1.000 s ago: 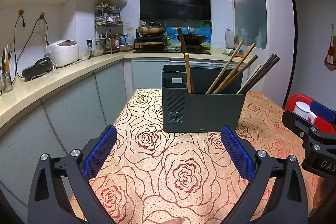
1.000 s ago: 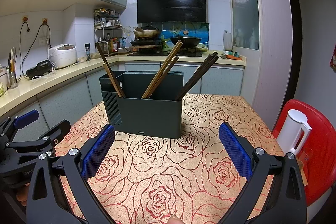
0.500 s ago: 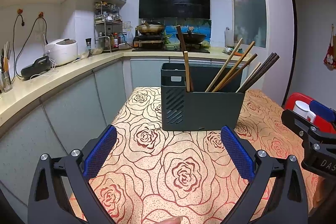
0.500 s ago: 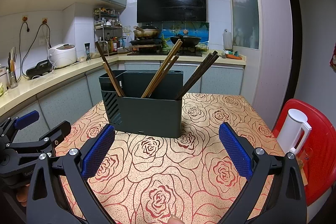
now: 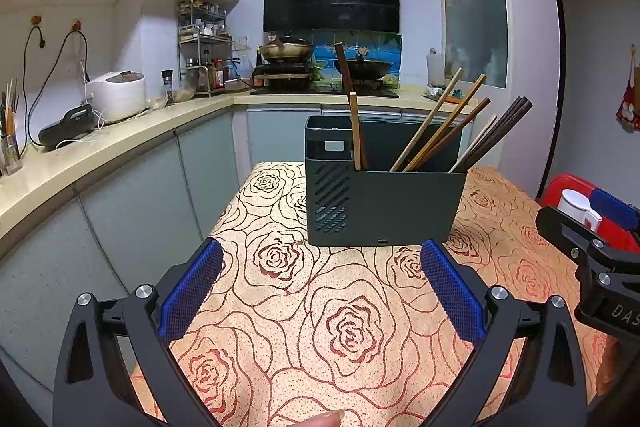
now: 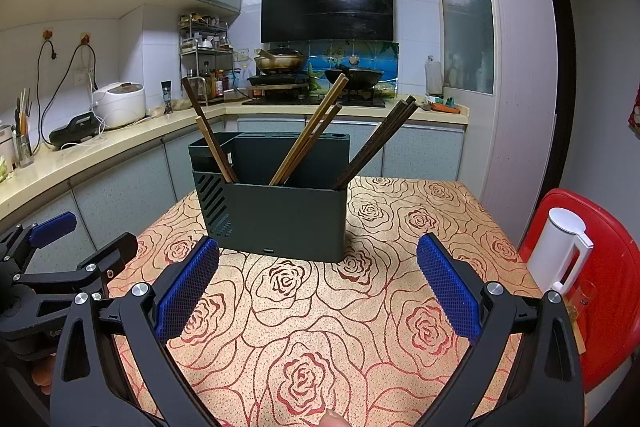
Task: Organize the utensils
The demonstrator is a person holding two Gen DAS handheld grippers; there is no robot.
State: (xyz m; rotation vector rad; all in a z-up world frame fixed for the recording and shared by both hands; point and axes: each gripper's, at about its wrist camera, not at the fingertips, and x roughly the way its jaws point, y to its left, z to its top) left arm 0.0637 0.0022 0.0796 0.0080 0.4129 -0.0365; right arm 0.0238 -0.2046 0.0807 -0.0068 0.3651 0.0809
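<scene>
So the utensil holder (image 6: 276, 215) sits on the table (image 6: 304, 327), chopsticks (image 6: 308, 135) leaning in separate compartments inside it. Kettle (image 6: 560, 251) is off to its right on a chair (image 6: 616, 299). Counter (image 6: 80, 155) runs along the left, stove (image 6: 312, 83) behind the holder.

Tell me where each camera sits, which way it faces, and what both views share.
Left wrist: sits on the left tongs, faces forward over the table at the holder; own blue fingers spread open, a fingertip at the bottom edge, right tongs at right.
Right wrist: sits on the right tongs, faces the same holder; fingers open, left tongs at left, kettle at right.
Shared: holder, chopsticks, table, stove.
</scene>
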